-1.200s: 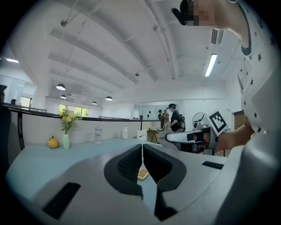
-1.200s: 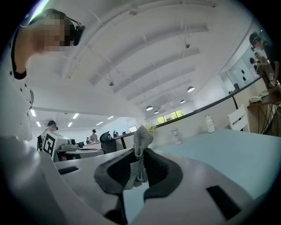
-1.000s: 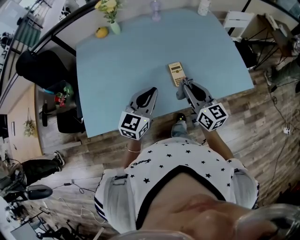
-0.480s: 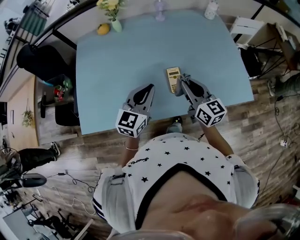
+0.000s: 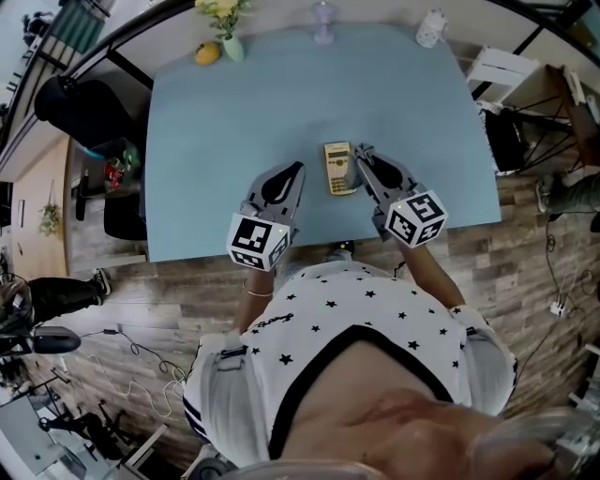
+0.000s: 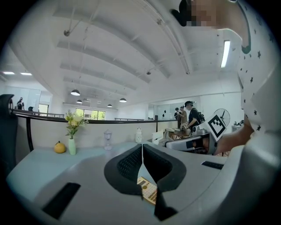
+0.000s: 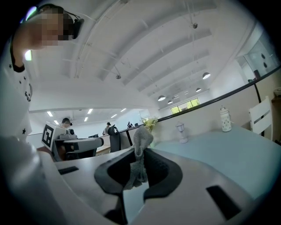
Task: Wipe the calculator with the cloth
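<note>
My right claw point(image 7: 143, 149) is clamped on the grey cloth point(image 7: 140, 157). The cloth stands up between the two pads, with a rounded tuft poking out above the tips and the rest hanging down inside the jaws. My left claw point(image 6: 142, 147) has its jaws pressed together with nothing between them.

From the head view, both claws reach over the near edge of the pale blue counter point(image 5: 234, 122), the left one angled inward, the right one angled inward from the other side. The calculator point(image 5: 338, 168) lies flat on the counter between their tips, a little in from the near edge, its long side running toward the far edge. The tip of my right claw, with the cloth, sits just beside the calculator's right far corner; I cannot tell whether the cloth touches it. My left claw's tip is near the calculator's left side but apart from it, and in the left gripper view the calculator shows below and beyond the closed jaws.

Along the far edge stand a vase of yellow flowers point(image 5: 223, 21) and a yellow fruit point(image 5: 207, 53) at the left corner, a small clear stemmed piece point(image 5: 322, 22) near the middle, and a white jar point(image 5: 429, 28) toward the right corner.
</note>
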`<action>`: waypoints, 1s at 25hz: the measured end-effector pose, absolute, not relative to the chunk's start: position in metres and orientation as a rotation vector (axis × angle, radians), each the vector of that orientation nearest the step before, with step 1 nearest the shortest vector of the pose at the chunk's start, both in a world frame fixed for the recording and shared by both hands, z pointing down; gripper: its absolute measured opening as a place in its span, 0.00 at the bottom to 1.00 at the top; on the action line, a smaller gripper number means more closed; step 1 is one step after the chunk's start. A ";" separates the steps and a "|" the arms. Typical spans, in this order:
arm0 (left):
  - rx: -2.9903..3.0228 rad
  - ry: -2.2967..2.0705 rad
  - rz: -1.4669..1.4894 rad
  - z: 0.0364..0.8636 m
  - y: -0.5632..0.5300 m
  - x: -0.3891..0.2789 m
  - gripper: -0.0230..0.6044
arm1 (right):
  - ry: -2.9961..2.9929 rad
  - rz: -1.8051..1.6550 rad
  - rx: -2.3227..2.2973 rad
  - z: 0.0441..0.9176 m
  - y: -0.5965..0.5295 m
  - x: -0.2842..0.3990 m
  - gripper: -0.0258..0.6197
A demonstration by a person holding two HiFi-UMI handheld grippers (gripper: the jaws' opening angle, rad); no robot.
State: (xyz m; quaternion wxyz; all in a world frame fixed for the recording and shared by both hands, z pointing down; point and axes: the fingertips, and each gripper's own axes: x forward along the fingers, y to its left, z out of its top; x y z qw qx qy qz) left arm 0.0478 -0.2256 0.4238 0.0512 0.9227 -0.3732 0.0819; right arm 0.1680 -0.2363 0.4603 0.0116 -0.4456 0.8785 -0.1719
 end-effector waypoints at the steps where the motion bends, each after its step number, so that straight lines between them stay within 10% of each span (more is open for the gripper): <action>1: 2.802 -1.142 0.252 0.425 -0.225 0.049 0.09 | 2.749 -0.538 -1.389 0.463 -0.239 0.170 0.10; 25: 2.707 -1.253 0.259 0.437 -0.286 0.004 0.09 | 2.881 -0.712 -1.420 0.525 -0.314 0.136 0.12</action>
